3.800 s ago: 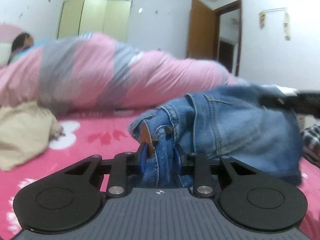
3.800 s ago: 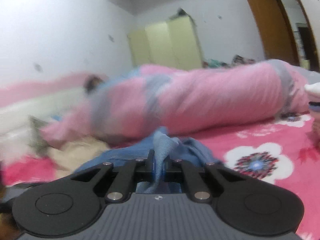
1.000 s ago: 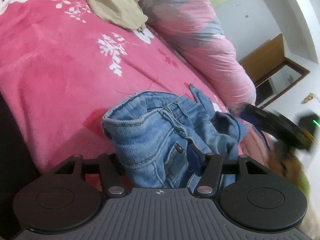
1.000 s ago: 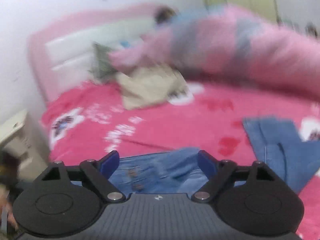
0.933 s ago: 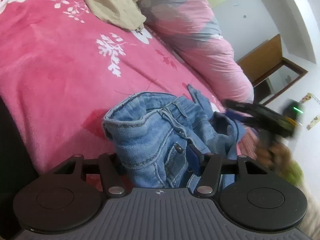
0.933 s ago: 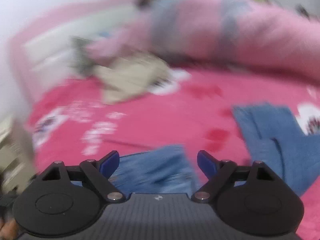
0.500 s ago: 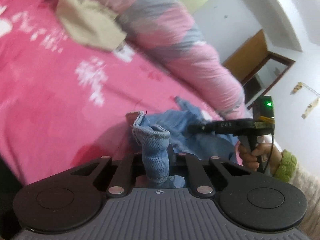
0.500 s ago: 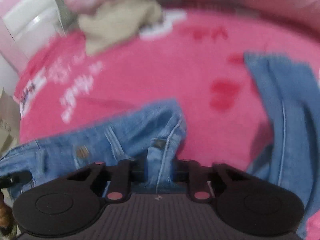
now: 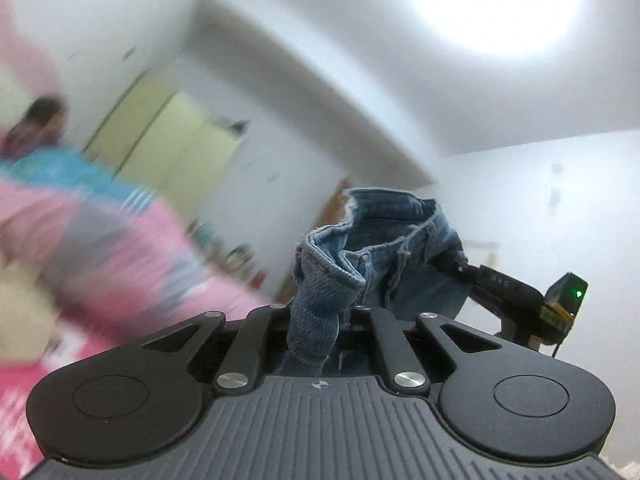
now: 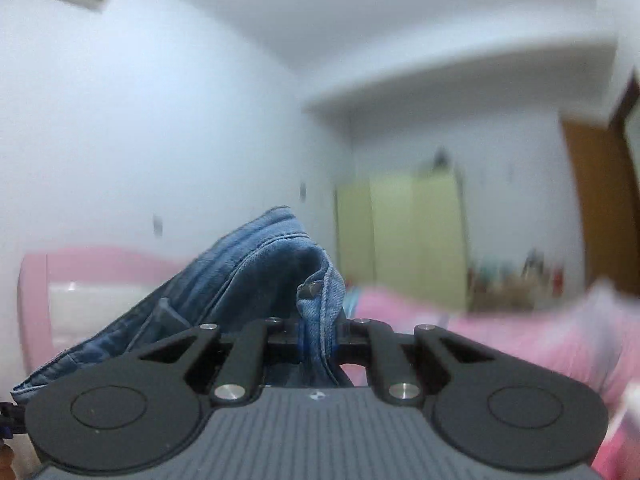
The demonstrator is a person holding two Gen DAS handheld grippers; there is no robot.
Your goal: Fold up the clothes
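Currently, both grippers hold one pair of blue jeans [image 9: 384, 248] raised clear of the bed [image 9: 16, 400]. The left gripper [image 9: 316, 320] has its jaws closed on a rolled fold of the denim waistband; these jaws have just been closing, with the fabric between them. The right gripper [image 10: 320, 332] has its jaws clamped on a seamed edge of the jeans [image 10: 248, 280] beside a metal button; these jaws have likewise just been closing on the fabric. In the left wrist view, the right gripper [image 9: 460, 266] appears to the far right, where the denim meets its tip, with a green indicator lit on its body. From the right gripper the denim stretches away to the left and down. Behind it, blurred, lie a pink quilt [image 10: 500, 332] on the bed and a pale yellow wardrobe [image 10: 412, 236] against the far wall.
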